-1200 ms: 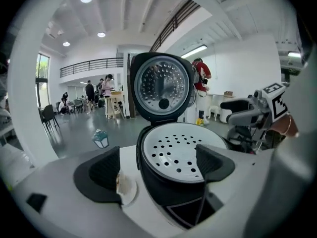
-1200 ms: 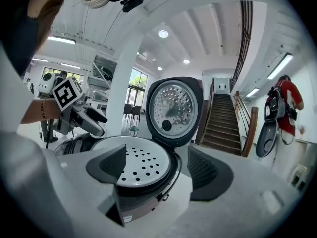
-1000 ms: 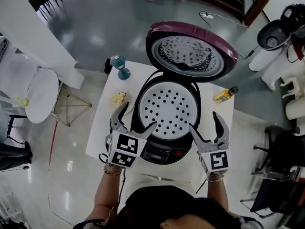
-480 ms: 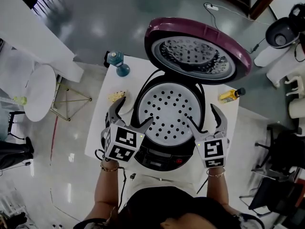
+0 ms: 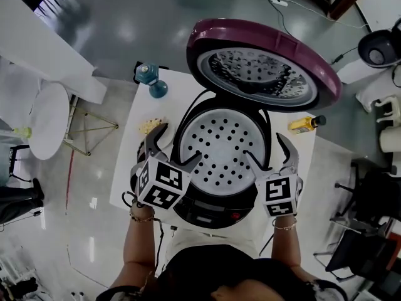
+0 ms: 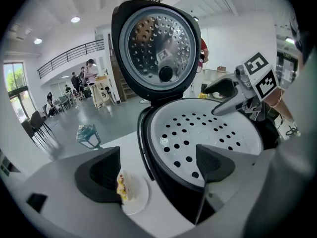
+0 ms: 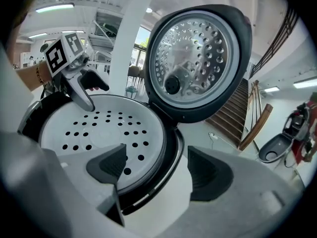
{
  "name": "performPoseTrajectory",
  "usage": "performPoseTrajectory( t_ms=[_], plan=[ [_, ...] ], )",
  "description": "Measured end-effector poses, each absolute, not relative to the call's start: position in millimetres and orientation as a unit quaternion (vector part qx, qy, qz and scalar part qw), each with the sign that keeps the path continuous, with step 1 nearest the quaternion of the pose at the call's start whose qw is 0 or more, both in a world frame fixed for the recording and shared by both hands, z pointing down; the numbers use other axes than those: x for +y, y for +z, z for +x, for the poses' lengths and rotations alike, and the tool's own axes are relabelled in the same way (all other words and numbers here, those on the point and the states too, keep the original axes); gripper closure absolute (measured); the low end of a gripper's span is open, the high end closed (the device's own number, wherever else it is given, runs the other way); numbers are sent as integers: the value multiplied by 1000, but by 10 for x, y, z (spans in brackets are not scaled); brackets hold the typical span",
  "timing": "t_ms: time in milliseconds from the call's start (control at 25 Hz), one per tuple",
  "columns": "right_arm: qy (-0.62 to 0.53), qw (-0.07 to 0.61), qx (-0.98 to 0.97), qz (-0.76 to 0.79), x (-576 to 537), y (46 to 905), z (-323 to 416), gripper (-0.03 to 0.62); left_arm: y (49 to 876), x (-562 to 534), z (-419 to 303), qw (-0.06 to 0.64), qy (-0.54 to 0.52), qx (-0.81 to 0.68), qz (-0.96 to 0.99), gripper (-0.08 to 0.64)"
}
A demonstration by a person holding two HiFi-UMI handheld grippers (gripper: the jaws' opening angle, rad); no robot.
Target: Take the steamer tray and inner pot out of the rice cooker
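Note:
The rice cooker point(image 5: 213, 202) stands on a small white table with its maroon lid point(image 5: 263, 74) swung up. Inside sits the white perforated steamer tray point(image 5: 222, 149), also seen in the left gripper view point(image 6: 208, 130) and the right gripper view point(image 7: 94, 128). The inner pot under it is hidden. My left gripper point(image 5: 175, 148) point(image 6: 156, 170) is open and straddles the cooker's left rim, one finger over the tray, the other outside. My right gripper point(image 5: 268, 152) point(image 7: 158, 170) is open and straddles the right rim the same way. Neither holds anything.
A small plate with food point(image 5: 152, 127) point(image 6: 131, 192) lies just left of the cooker, by the left gripper's outer finger. A blue lantern ornament point(image 5: 150, 80) stands at the table's far left corner, a yellow bottle point(image 5: 304, 124) at the right. The table edges are close on both sides.
Both grippers have moved forward from the cooker's front onto its rim. Their inner fingers now reach over the tray's left and right edges.

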State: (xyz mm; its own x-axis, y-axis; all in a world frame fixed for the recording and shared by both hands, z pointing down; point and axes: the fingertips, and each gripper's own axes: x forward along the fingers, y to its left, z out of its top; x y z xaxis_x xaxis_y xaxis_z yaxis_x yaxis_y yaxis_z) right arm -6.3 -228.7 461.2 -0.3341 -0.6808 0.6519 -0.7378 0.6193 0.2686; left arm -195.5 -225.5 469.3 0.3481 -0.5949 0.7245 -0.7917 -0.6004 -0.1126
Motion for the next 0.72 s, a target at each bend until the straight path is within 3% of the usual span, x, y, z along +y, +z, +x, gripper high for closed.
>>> performPoseTrajectory(
  t_ms=[240,280,360,640,720],
  plan=[
    [78,385,-811,433,-2329,4697,-50,207,4762,-2248,-1930,130,404,-414,805,91],
    [92,385,-812,429,-2328,4721,-53,210,4766,-2249,-1897,125,409,-408,807,128],
    [111,387,-810,427,-2335,4759,-68,253,4772,-2256,-1846,112,429,-399,803,290],
    [78,400,-796,447,-2345,4691,-92,324,4761,-2287,-1905,88,478,-417,768,356],
    [47,404,-795,451,-2321,4635,-121,434,4745,-2284,-1914,80,480,-422,765,370]
  ],
)
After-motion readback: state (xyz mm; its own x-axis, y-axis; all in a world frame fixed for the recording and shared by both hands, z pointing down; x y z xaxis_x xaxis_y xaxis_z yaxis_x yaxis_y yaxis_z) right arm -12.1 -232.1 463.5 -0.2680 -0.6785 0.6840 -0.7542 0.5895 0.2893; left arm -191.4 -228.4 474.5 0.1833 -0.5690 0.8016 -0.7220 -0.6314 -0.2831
